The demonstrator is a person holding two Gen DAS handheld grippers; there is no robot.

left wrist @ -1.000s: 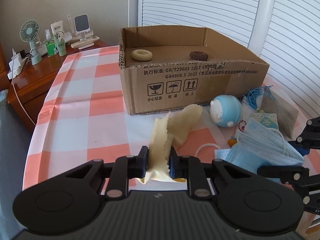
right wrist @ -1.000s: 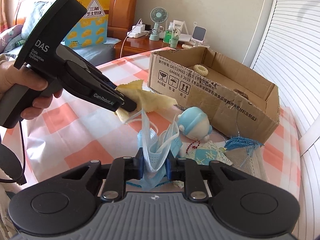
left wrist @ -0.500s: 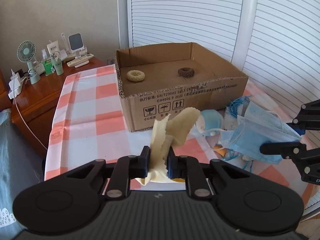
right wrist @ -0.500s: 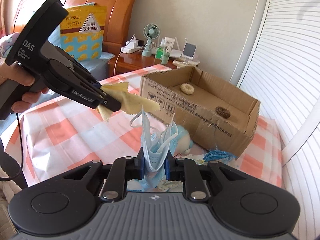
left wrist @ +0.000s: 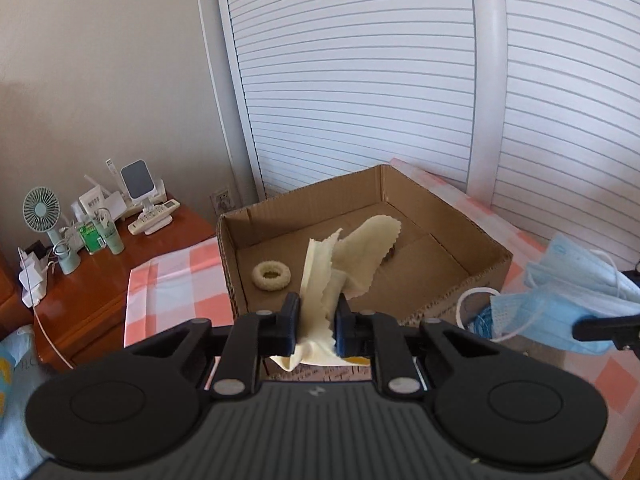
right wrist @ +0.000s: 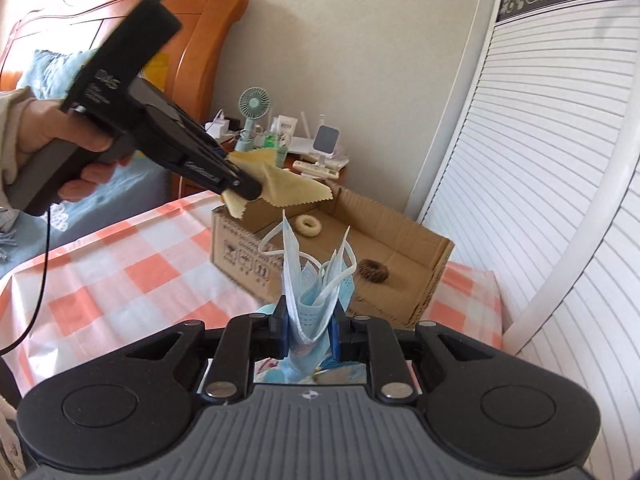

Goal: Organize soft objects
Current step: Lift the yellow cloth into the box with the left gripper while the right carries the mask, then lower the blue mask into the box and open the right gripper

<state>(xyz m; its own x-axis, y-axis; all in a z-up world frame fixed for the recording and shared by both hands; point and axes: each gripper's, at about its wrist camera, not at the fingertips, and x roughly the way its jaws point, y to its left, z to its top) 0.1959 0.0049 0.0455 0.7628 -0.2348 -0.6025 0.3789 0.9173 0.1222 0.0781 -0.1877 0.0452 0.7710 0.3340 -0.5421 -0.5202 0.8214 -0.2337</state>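
My left gripper [left wrist: 316, 316] is shut on a pale yellow cloth [left wrist: 352, 256] and holds it in the air above the near edge of the open cardboard box [left wrist: 492, 252]. In the right wrist view the cloth [right wrist: 280, 184] hangs over the box's left corner [right wrist: 232, 236]. My right gripper [right wrist: 308, 328] is shut on a bunch of blue face masks [right wrist: 308, 292], held up to the right of the box; the masks also show in the left wrist view [left wrist: 568, 292]. A cream ring [left wrist: 272, 276] and a brown ring [right wrist: 374, 270] lie inside the box.
The box stands on a table with an orange and white checked cloth [right wrist: 120, 264]. A wooden nightstand [left wrist: 80, 296] with a small fan [left wrist: 44, 216], bottles and chargers stands to the left. White shutter doors [left wrist: 360, 80] are behind the box. A bed headboard [right wrist: 208, 40] is at the far left.
Both grippers have risen well above the table and moved toward the box. The yellow cloth is now over the box's opening and the masks are lifted clear of the pile.
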